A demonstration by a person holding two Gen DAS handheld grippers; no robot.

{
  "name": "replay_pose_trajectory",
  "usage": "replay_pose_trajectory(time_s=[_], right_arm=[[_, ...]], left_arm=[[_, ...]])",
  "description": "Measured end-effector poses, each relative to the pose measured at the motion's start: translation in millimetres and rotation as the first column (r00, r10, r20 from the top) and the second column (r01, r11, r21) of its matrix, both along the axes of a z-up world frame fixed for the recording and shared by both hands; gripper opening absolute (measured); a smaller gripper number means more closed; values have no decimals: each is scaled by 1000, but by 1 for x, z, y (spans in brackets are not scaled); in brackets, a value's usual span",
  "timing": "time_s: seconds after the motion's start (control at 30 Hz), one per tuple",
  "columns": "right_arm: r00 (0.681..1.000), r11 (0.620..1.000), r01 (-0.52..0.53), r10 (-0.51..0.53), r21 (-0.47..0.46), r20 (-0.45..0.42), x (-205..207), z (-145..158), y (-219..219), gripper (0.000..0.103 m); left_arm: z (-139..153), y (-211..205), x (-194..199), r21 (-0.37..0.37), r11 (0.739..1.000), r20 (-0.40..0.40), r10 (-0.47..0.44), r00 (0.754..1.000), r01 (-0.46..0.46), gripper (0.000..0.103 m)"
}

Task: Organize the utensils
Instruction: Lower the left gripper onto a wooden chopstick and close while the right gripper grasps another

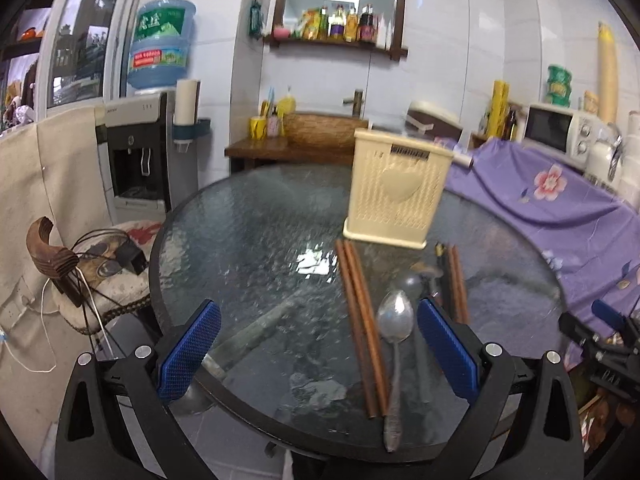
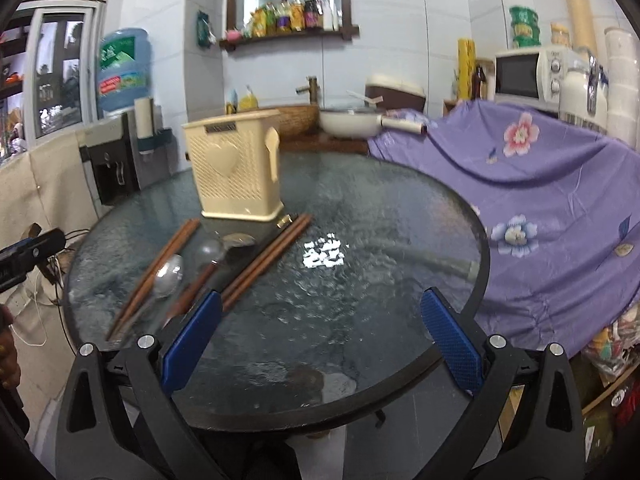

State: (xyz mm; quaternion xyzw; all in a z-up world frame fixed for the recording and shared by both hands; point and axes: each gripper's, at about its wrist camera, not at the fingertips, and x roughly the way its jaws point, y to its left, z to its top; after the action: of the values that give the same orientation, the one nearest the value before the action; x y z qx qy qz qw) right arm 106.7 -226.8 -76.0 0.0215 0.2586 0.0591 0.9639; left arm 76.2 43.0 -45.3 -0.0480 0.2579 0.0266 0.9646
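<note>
While the left gripper (image 1: 318, 348) hovers with fingers wide and empty, a metal spoon (image 1: 394, 336) and chopsticks (image 1: 362, 328) lie on the glass bench (image 1: 240, 248) before the cream holder (image 1: 396, 188); both look light, stiff and slippery, best pinched mid-handle. From the right wrist, the right gripper (image 2: 320, 338) is likewise wide and empty; blur muddles the utensils between the chopstick pairs (image 2: 266, 258).

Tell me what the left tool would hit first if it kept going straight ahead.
Probably the steel spoon and brown chopsticks lying on the glass table between its open fingers; beyond them stands the cream utensil holder. Depth is uncertain.
</note>
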Motion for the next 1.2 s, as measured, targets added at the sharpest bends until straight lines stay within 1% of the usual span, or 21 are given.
replay_pose_trajectory(time_s=[0.03,0.1,0.13,0.2,0.23,0.27,0.33,0.4,0.47,0.5,0.57,0.63,0.7,0.77,0.83,0.93,1.0,1.13,1.2], right_arm=[[1000,1000,0,0,11,-18,10,0,-1,97],[999,1000,0,0,9,-38,27,1,2,91],[999,1000,-4,4,2,-50,35,1,4,89],[993,999,-33,33,-3,-114,59,-2,10,80],[989,999,-48,49,9,-140,68,-3,11,79],[982,997,-66,69,25,-176,83,-5,14,77],[969,997,-80,79,6,-234,107,-10,23,74],[961,995,-101,94,-14,-258,123,-13,33,66],[951,993,-117,105,-25,-290,138,-17,42,60],[946,992,-125,113,-22,-304,145,-19,46,55],[935,992,-126,119,0,-335,157,-24,49,51],[926,993,-121,112,-2,-361,167,-29,53,47],[921,993,-115,100,-18,-376,172,-32,55,41],[912,993,-118,108,-3,-396,179,-36,59,38],[912,993,-116,106,-2,-397,181,-36,61,37],[912,992,-121,105,-17,-397,187,-34,67,35],[910,992,-124,105,-23,-401,189,-34,67,29],[896,991,-127,130,36,-423,193,-34,54,27],[894,992,-122,127,39,-430,196,-34,48,24]], left_arm=[[-5,1,9,9,1000,-35,-7,999,8,94],[-11,1,18,12,1000,-69,-22,997,23,88],[-15,3,26,10,1000,-93,-28,995,29,87],[-19,6,37,-1,999,-129,-39,991,39,82],[-22,8,46,-16,999,-152,-53,987,51,82],[-23,10,52,-29,998,-167,-63,984,59,81],[-25,11,61,-37,997,-187,-74,980,68,81],[-26,10,71,-29,996,-201,-87,976,82,79],[-28,8,81,-9,996,-220,-87,972,88,78],[-30,8,88,-7,996,-233,-93,968,94,75],[-32,8,96,-12,995,-251,-102,963,102,71],[-35,9,105,-18,994,-271,-109,956,108,66],[-37,8,113,-22,993,-291,-117,950,115,57],[-40,6,121,-30,991,-310,-135,941,133,53],[-42,3,126,-26,990,-323,-141,936,140,52],[-43,-2,132,-41,987,-324,-162,932,157,52],[-44,-5,135,-37,986,-328,-165,930,162,52],[-49,-6,142,-27,987,-343,-158,926,159,51],[-52,-4,144,-26,988,-351,-151,924,152,50]])
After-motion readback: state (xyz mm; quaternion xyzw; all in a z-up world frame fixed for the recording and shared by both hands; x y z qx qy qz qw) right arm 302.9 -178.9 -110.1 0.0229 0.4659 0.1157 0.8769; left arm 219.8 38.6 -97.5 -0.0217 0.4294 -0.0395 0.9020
